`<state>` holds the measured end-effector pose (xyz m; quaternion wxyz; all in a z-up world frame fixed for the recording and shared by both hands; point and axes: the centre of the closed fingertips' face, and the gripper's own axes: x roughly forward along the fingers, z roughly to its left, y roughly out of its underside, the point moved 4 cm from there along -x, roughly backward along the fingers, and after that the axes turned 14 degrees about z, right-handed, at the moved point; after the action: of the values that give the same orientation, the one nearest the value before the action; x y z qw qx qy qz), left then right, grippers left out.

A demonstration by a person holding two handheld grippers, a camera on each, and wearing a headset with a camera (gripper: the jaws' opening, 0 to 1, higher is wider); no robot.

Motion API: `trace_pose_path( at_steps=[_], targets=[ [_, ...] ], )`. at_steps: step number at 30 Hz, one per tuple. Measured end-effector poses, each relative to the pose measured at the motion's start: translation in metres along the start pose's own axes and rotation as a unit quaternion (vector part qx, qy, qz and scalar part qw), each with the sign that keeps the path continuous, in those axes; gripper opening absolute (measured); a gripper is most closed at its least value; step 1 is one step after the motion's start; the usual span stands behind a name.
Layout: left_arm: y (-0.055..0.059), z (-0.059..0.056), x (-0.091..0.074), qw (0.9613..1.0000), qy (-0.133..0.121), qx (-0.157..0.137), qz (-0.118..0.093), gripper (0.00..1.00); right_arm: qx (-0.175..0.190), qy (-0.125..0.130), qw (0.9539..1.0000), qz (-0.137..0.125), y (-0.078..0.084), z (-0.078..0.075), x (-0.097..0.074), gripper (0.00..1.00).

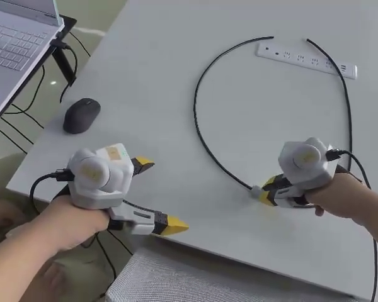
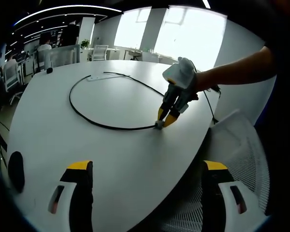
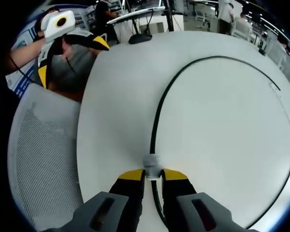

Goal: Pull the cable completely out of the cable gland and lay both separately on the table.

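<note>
**Item: extraction of cable from gland. Status: not yet begun, by the look of it.**

- Thin black cable (image 1: 198, 119): lies on the white table (image 1: 176, 63) in a wide loop, sweeping from 4 o'clock up to 12 o'clock in the head view. In the right gripper view it runs through the gland and on beneath the jaws, so it is judged fully threaded.
- Small pale grey cable gland (image 1: 256, 190): on the tabletop at 4 o'clock, near the front edge.
- Remaining: draw the cable clear, then lay the two pieces apart.
- Right gripper (image 1: 265, 192): held low at 4 o'clock, with the hand entering from the right and the jaws pointing toward 9 o'clock. The jaws are drawn nearly together, their yellow tips pinching the gland.
- Left gripper (image 1: 159, 195): at 8 o'clock over the table's near edge, pointing toward 3 o'clock, well apart from the cable. Its jaws are spread wide and hold nothing.
- Also present: white power strip (image 1: 305, 60) at 1 o'clock, dark grey computer mouse (image 1: 81, 115) at 9 o'clock.
</note>
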<state>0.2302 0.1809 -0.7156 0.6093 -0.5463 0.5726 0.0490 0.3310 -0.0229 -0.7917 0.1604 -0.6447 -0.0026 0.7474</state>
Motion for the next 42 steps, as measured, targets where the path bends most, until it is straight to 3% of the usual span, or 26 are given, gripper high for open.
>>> trace_pose_path(
  at_steps=[17,23,33,42],
  targets=[
    [0.002,-0.002,0.000,1.0000,0.004,0.003,0.001,0.93,0.019,0.007,0.9998,-0.006,-0.003,0.003,-0.007,0.08],
    [-0.001,-0.004,0.001,0.9999,0.007,0.009,-0.002,0.92,0.038,-0.008,0.9991,-0.015,-0.005,0.014,-0.019,0.07],
    [-0.020,-0.010,-0.001,0.9994,0.019,0.023,-0.017,0.91,0.033,-0.008,0.9989,-0.032,-0.011,0.031,-0.043,0.07],
    [-0.042,-0.025,0.006,0.9972,0.039,0.062,-0.017,0.90,0.022,0.005,0.9987,-0.045,-0.010,0.043,-0.062,0.07]
  ],
)
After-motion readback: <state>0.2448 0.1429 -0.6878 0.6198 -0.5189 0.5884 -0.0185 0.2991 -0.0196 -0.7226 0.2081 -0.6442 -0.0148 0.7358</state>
